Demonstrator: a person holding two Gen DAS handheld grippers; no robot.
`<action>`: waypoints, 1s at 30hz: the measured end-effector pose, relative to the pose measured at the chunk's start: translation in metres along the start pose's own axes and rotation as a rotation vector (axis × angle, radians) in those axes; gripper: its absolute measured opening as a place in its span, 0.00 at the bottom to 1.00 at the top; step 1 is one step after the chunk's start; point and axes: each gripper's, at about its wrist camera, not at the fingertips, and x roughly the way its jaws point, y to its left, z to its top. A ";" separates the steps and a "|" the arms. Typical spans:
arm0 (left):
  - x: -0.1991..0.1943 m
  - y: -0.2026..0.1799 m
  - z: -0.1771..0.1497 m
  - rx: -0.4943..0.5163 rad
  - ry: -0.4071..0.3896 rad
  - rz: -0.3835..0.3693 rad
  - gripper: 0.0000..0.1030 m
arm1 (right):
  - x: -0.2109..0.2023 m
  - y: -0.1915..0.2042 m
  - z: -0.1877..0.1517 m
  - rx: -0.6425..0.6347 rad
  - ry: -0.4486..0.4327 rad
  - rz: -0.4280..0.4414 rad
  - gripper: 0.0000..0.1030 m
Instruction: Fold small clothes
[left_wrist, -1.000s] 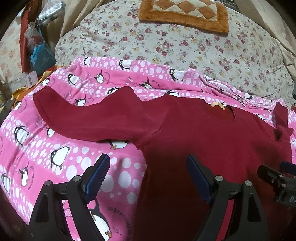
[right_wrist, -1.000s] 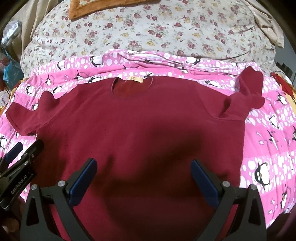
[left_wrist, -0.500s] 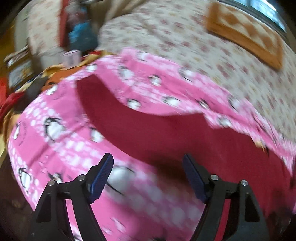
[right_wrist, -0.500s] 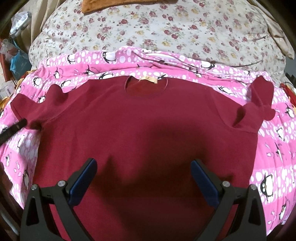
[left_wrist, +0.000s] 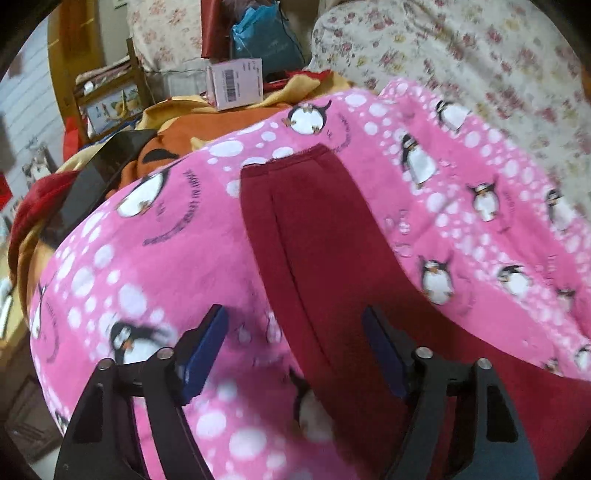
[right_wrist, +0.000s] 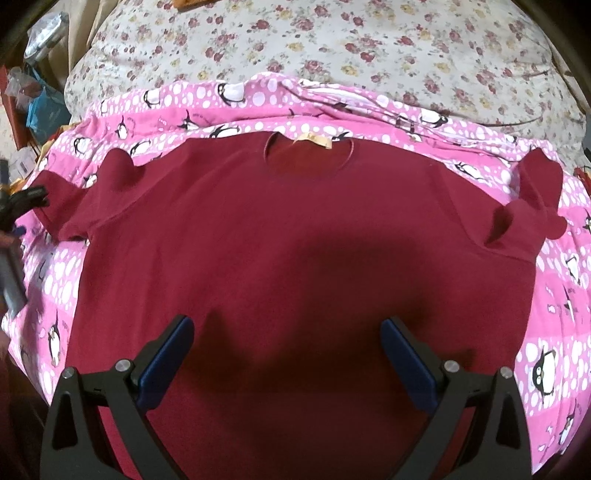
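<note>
A dark red T-shirt (right_wrist: 295, 236) lies flat, front up, on a pink penguin blanket (right_wrist: 554, 332), neck with a tan label (right_wrist: 312, 140) at the far side. Its right sleeve (right_wrist: 535, 192) is bunched up. My right gripper (right_wrist: 288, 350) is open and empty above the shirt's lower middle. My left gripper (left_wrist: 295, 339) is open and empty, hovering over the shirt's left sleeve (left_wrist: 306, 229), whose hem points away from me. The left gripper also shows at the left edge of the right wrist view (right_wrist: 26, 199), beside the sleeve end.
A floral duvet (right_wrist: 332, 44) lies beyond the blanket. Left of the bed are a white barcode box (left_wrist: 234, 83), a blue bag (left_wrist: 266, 37), orange and yellow fabric (left_wrist: 207, 125), a dark flat object (left_wrist: 96, 177) and a wooden rack (left_wrist: 107, 96).
My left gripper has swung left from the shirt's body to the left sleeve, and points along it. The right gripper has drawn back slightly, so more of the shirt shows. Both stay open.
</note>
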 end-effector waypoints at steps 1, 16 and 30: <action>0.005 -0.001 0.002 0.002 0.007 0.007 0.44 | 0.001 0.000 0.000 -0.003 0.003 -0.001 1.00; -0.021 0.009 0.005 -0.054 -0.031 -0.338 0.00 | 0.004 -0.004 0.000 0.011 0.014 0.008 1.00; -0.117 -0.033 -0.021 0.068 -0.053 -0.622 0.00 | -0.008 -0.016 -0.006 0.065 0.006 0.035 1.00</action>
